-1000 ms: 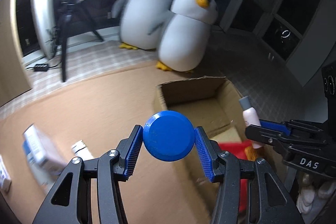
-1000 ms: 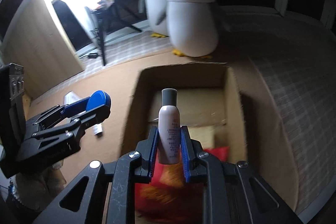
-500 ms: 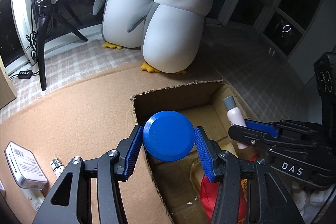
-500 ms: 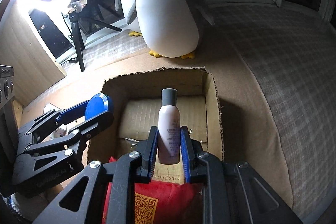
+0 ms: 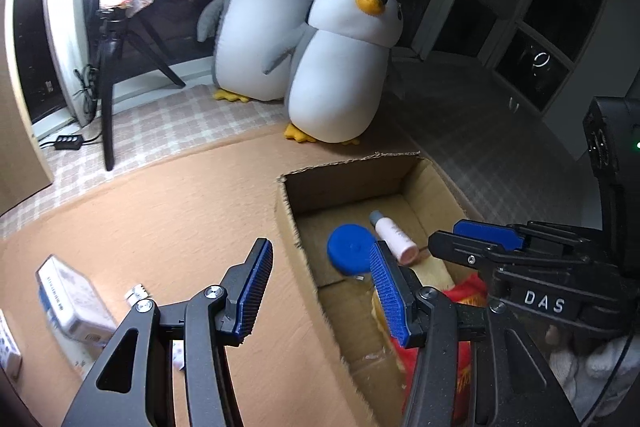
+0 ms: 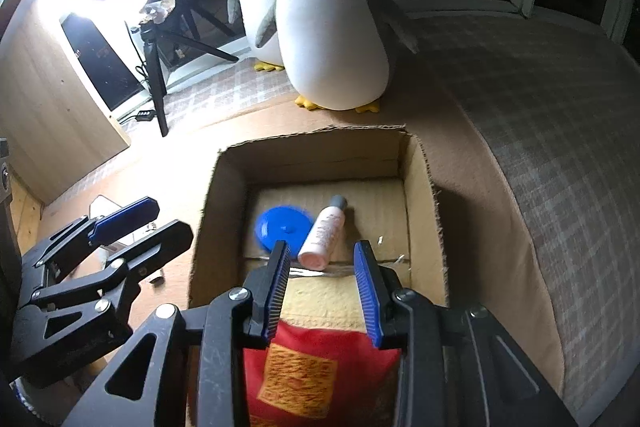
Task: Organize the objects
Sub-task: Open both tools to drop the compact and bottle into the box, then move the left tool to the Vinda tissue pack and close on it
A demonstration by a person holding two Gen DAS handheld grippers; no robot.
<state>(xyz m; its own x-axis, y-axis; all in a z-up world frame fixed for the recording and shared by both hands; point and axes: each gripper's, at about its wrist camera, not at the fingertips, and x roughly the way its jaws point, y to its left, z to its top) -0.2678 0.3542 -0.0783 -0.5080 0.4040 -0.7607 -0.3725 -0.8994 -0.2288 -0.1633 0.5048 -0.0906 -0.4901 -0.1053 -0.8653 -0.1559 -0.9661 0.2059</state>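
Note:
An open cardboard box (image 5: 348, 163) (image 6: 312, 139) stands on the tan mat. On its floor lie a round blue disc (image 5: 350, 254) (image 6: 282, 227) and, just right of it, a small pink-white bottle (image 5: 394, 237) (image 6: 324, 233) with a grey cap, on its side. A red packet (image 5: 464, 291) (image 6: 320, 367) fills the near end. My left gripper (image 5: 320, 249) hangs open over the box's left wall, holding nothing. My right gripper (image 6: 321, 247) hovers above the box with its jaws opening and nothing between the pads; the bottle lies below them.
Two plush penguins (image 5: 336, 75) (image 6: 332, 27) sit behind the box. A ring light on a tripod (image 5: 110, 75) stands at the back left. A white packet (image 5: 68, 299) and a small white item (image 5: 138, 295) lie on the mat left of the box.
Both grippers have let go. The blue disc left the left jaws and the bottle left the right jaws; both now lie on the box floor. The left jaws stand wider.

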